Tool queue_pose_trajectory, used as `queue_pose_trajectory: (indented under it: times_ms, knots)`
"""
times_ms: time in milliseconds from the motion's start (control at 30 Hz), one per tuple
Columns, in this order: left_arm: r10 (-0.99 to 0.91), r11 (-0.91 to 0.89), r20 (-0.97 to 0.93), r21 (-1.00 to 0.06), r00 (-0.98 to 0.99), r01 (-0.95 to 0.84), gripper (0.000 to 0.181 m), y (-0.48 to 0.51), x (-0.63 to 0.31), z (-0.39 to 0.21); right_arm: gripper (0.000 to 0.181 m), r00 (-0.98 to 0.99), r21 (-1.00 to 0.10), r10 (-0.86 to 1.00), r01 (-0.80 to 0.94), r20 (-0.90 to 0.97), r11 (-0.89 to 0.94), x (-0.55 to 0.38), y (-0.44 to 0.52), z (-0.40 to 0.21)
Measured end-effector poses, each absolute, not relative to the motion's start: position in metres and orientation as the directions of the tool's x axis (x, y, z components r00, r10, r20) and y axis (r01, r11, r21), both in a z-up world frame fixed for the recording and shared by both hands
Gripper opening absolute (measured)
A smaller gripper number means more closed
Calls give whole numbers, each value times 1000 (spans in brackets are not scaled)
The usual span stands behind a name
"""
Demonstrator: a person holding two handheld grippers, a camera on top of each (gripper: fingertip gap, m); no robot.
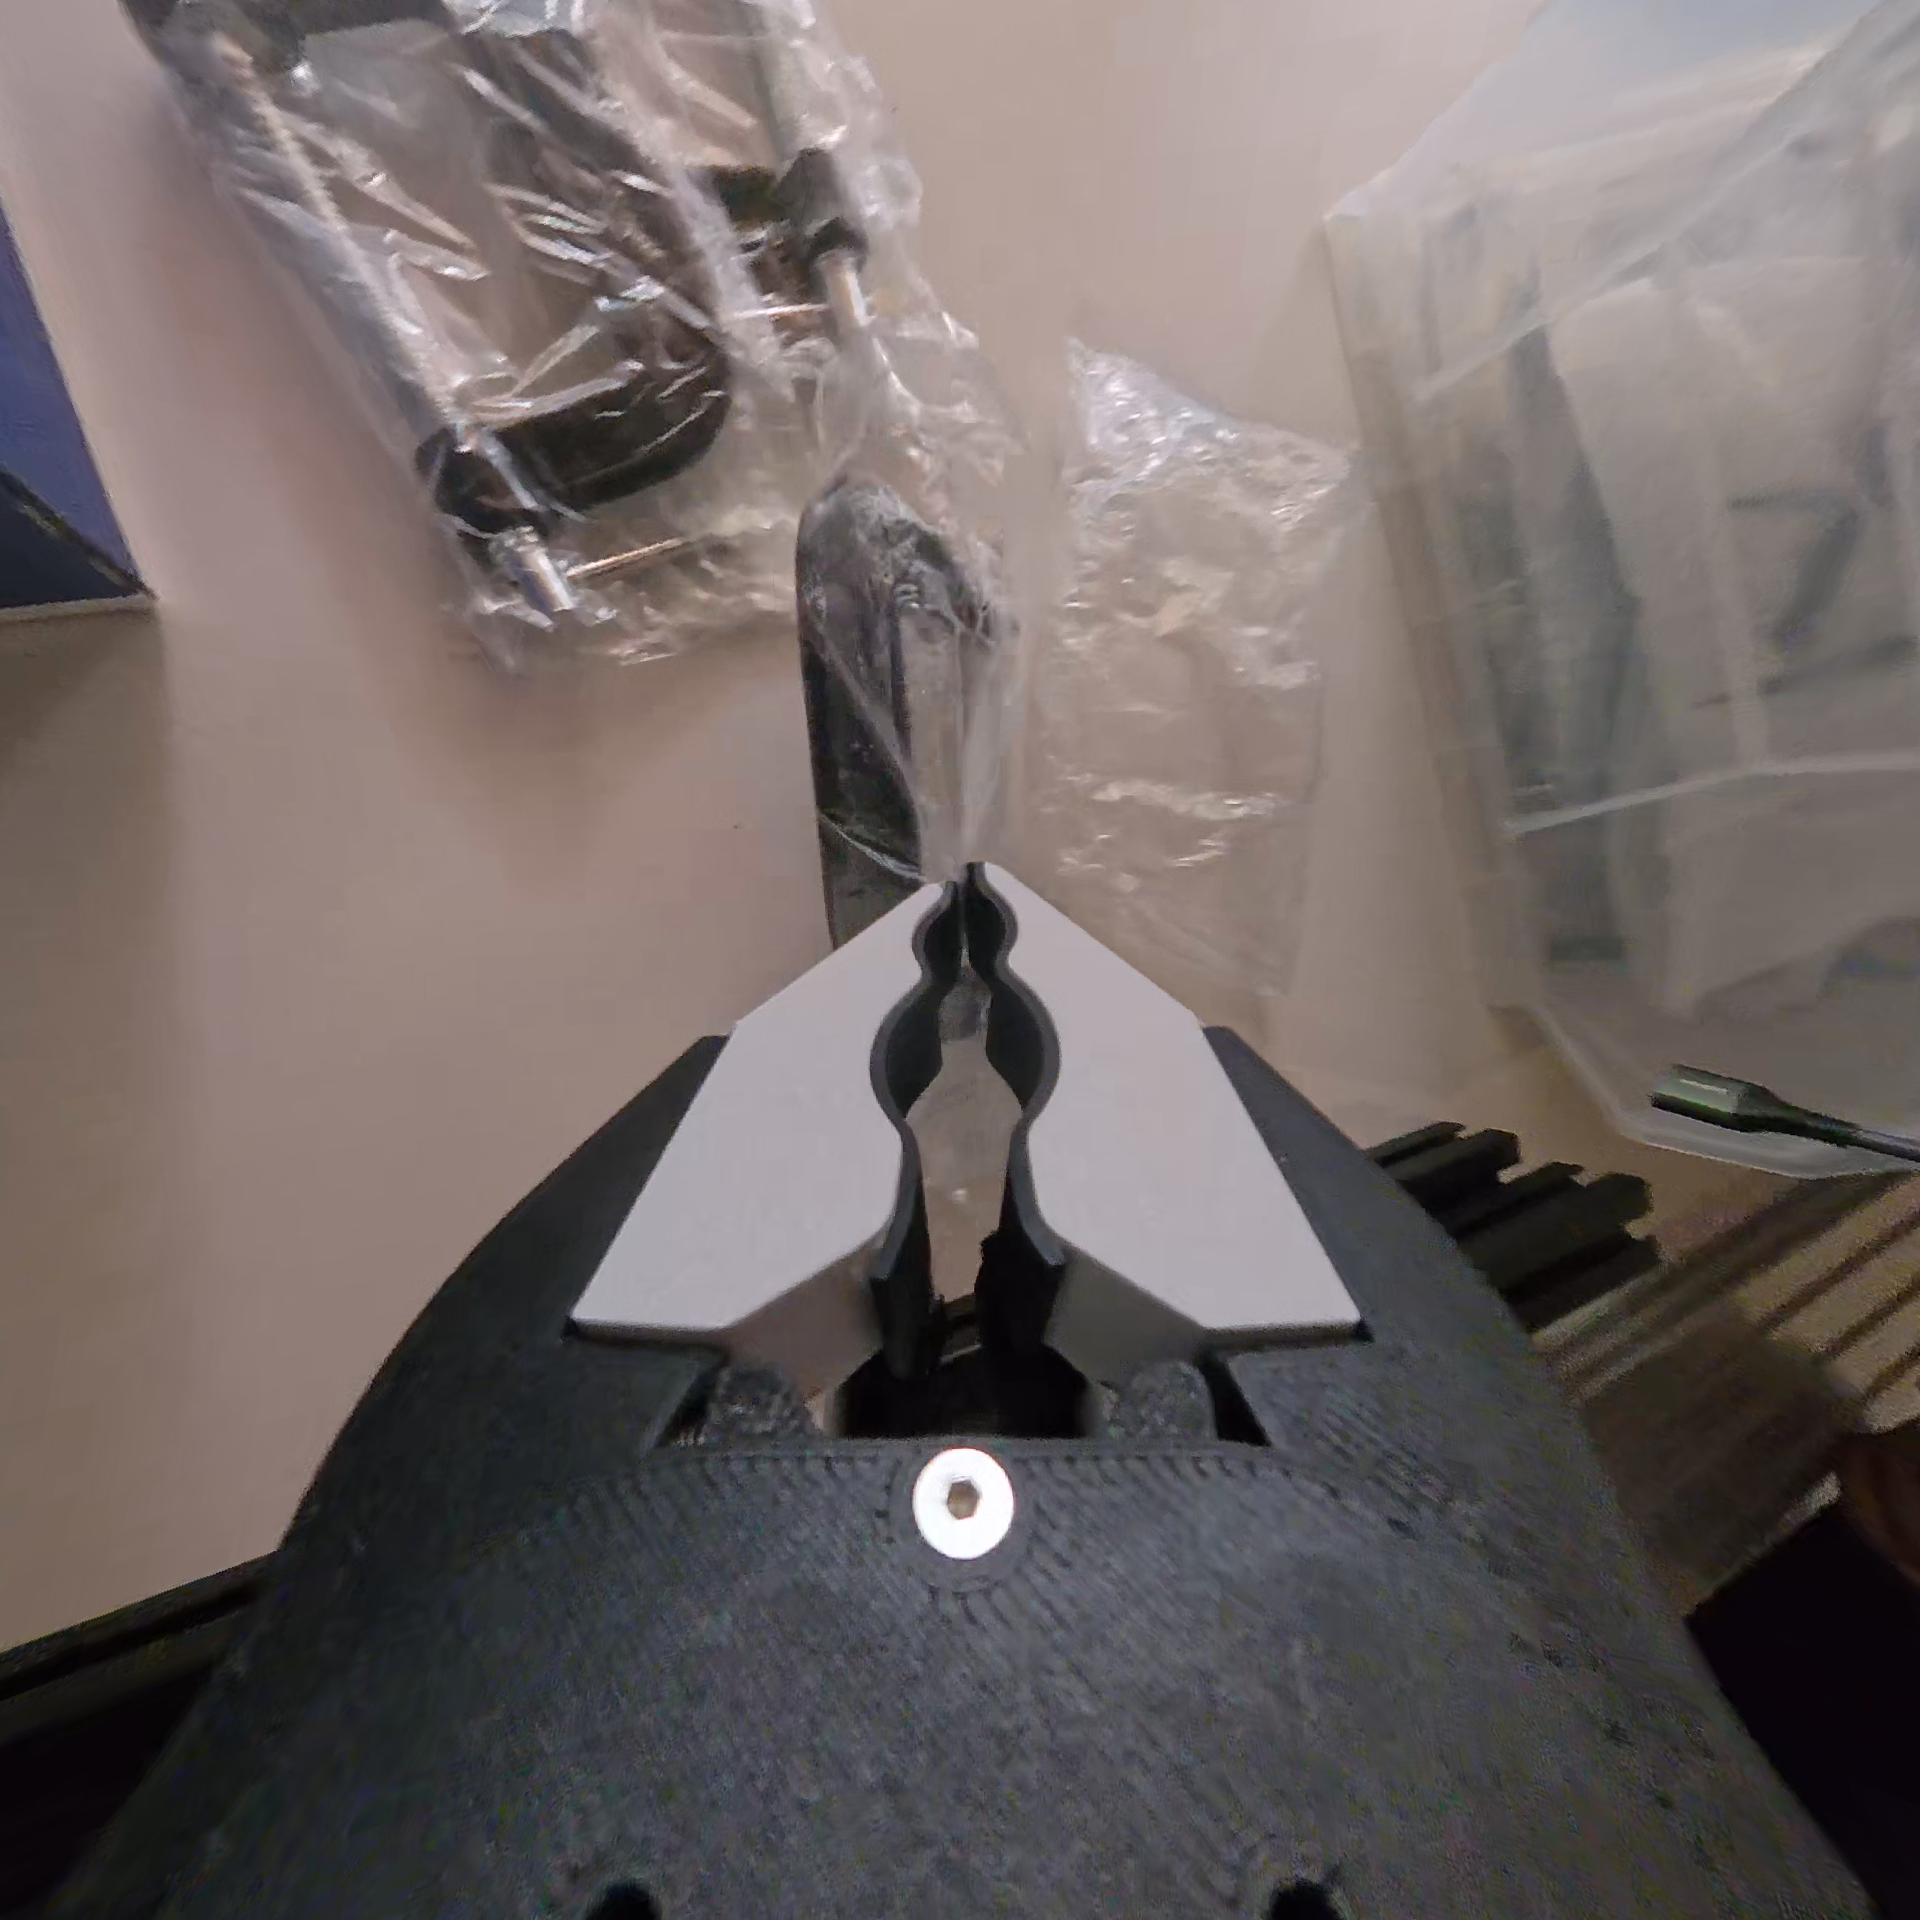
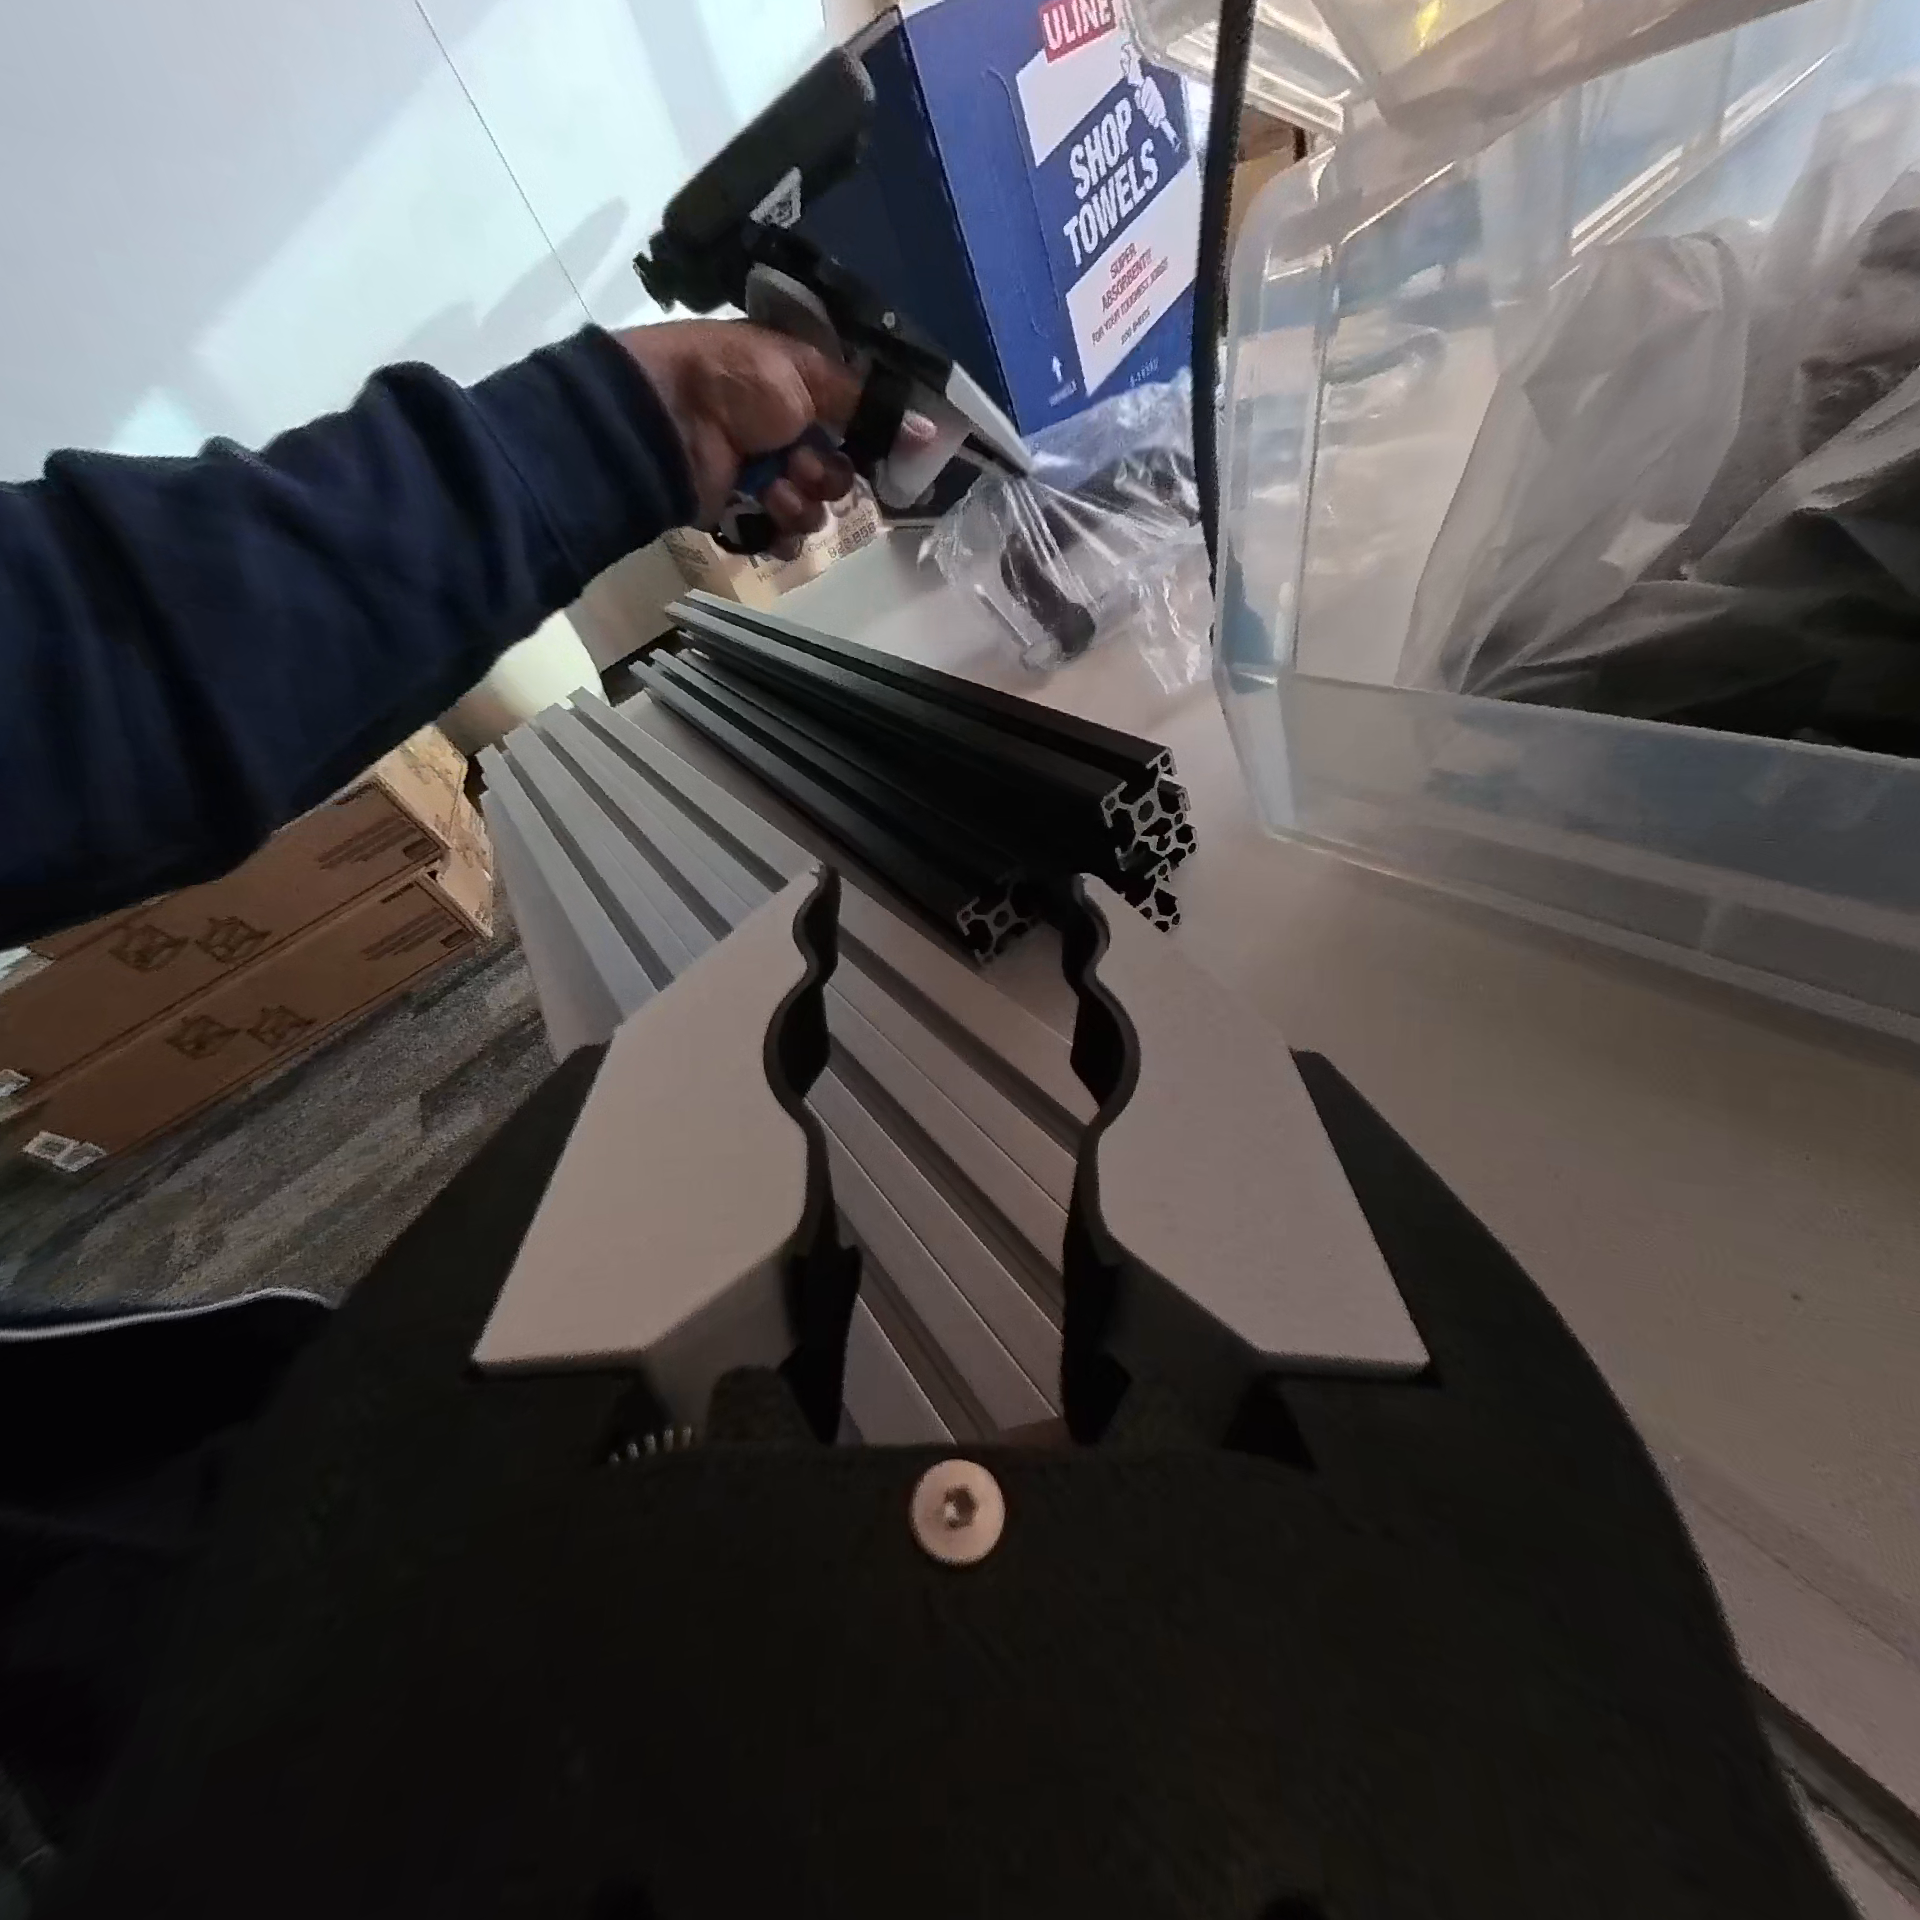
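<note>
Clear, crinkled plastic is what our left gripper (image 1: pixel 964 883) pinches: its fingertips are pressed together on the near edge of a small bag (image 1: pixel 935 665), and inside that bag we see a dark, elongated part whose kind we cannot tell. In the right wrist view the same bag (image 2: pixel 1049 561) hangs from the left gripper (image 2: pixel 1023 470) above the pale table (image 2: pixel 1455 1143), drawn into taut pleats at the pinch. A hand (image 2: pixel 748 426) in a dark blue sleeve (image 2: pixel 312 603) holds that gripper's handle.

To the far left of the held bag lies a second plastic bag (image 1: pixel 499 343) with black clamp-like hardware and threaded metal rods in it. Just to the right we see an empty-looking crumpled bag (image 1: pixel 1174 644). Farther right stands a large clear bin (image 1: pixel 1662 623) holding more plastic-wrapped things, and a dark blue box (image 1: pixel 52 499) shows at the left edge.

Our right gripper (image 2: pixel 951 909) hovers with its jaws spread apart and nothing between them. Below it lie silver aluminium rails (image 2: pixel 935 1174), and beyond its fingertips a stack of black slotted rails (image 2: pixel 935 769) rests with its cut ends toward us. The clear bin (image 2: pixel 1558 727) is to the right, the blue box (image 2: pixel 1039 208) stands at the far side, and brown cartons (image 2: pixel 260 966) sit on the floor at left.
</note>
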State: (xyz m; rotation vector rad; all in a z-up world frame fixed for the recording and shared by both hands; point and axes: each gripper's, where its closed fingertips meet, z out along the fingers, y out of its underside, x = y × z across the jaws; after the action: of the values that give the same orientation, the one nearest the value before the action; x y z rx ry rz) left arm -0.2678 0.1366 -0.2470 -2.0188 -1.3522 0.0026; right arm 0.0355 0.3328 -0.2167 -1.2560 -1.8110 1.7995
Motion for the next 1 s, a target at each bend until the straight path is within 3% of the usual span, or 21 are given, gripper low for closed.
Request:
queue_pose_trajectory:
  times_ms: [567, 1000]
  knots:
    - [719, -165, 457, -620, 524, 767, 8, 151, -226, -186, 45, -629, -907, 671, 387, -392, -167, 13, 286, -187]
    - [604, -88, 542, -684, 584, 725, 8, 170, -170, -136, 49, -532, -722, 502, 596, -682, -350, -16, 236, -193]
